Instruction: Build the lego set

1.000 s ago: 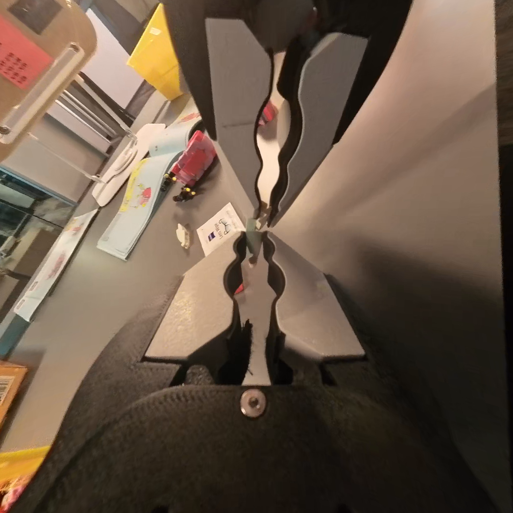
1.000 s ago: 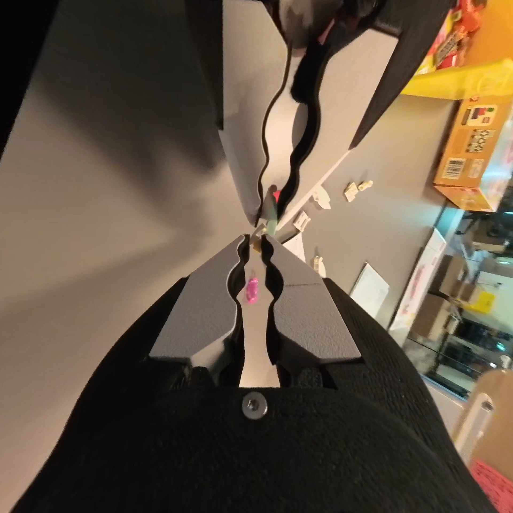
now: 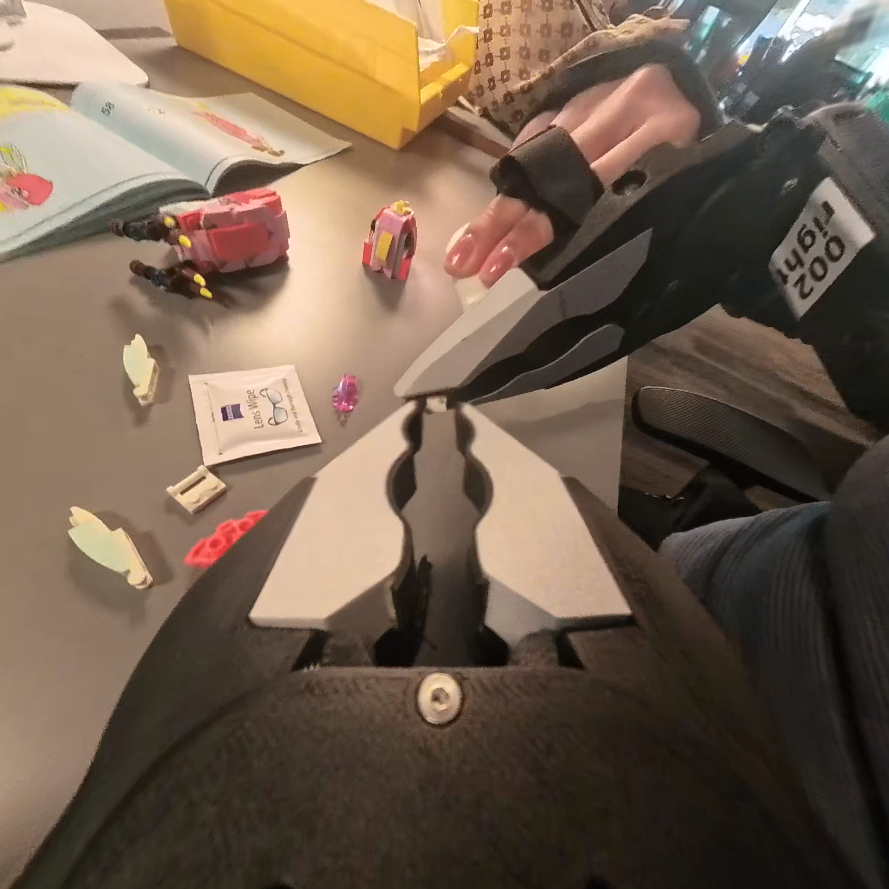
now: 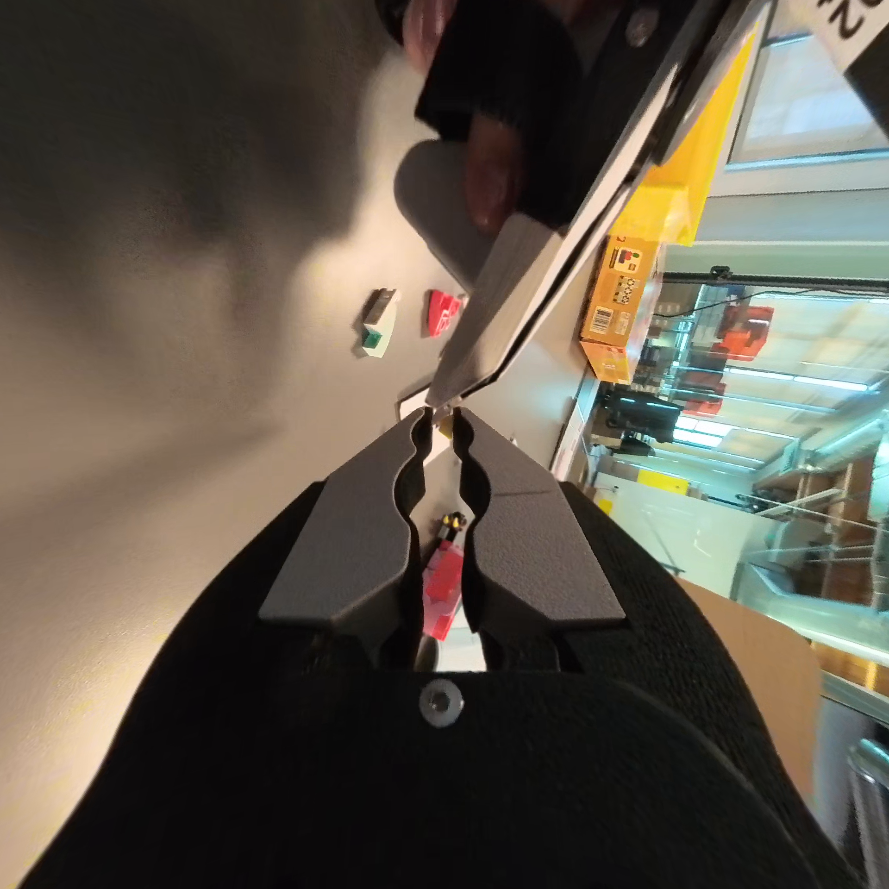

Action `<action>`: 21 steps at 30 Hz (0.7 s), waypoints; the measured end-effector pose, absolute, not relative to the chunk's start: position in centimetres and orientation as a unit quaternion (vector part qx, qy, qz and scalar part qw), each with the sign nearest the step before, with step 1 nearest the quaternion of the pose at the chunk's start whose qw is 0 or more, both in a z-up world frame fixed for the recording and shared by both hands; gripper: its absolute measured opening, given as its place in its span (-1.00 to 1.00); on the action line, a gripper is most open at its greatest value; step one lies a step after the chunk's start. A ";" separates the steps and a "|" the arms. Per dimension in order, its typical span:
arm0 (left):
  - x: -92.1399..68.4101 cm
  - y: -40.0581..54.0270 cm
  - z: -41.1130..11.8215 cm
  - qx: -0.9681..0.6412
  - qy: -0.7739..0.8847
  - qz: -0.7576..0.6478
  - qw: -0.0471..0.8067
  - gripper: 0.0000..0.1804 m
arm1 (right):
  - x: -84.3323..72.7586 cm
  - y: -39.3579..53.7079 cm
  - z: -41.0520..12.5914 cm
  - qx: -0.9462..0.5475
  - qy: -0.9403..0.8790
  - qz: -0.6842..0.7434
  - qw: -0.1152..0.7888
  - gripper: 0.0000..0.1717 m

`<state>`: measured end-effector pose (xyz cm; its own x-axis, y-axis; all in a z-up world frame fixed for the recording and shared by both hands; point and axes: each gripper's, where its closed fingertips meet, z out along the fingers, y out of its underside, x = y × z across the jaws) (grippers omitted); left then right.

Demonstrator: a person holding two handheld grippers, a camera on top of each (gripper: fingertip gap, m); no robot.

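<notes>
Left claw (image 3: 437,409) and right claw (image 3: 425,395) meet tip to tip above the counter (image 3: 72,385), both narrow on one small white piece (image 3: 437,403); pink gem (image 3: 345,393) lies at 9 o'clock

- Left wrist view: close above the table (image 3: 72,336), facing along its own fingers.
- Right wrist view: rolled sideways, equally close.
- Shared: the meeting fingertips, table surface.

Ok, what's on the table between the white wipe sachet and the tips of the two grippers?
A small translucent pink gem piece, alone on the grey table; the left wrist view shows it.
</notes>
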<state>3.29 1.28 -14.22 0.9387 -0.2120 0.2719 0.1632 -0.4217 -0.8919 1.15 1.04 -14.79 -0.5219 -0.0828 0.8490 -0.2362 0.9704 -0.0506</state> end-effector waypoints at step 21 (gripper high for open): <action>2.1 1.8 -13.3 -0.797 -0.026 -0.175 0.578 -0.93 | 0.1 1.9 -14.1 -0.186 -0.827 0.223 0.481 -0.94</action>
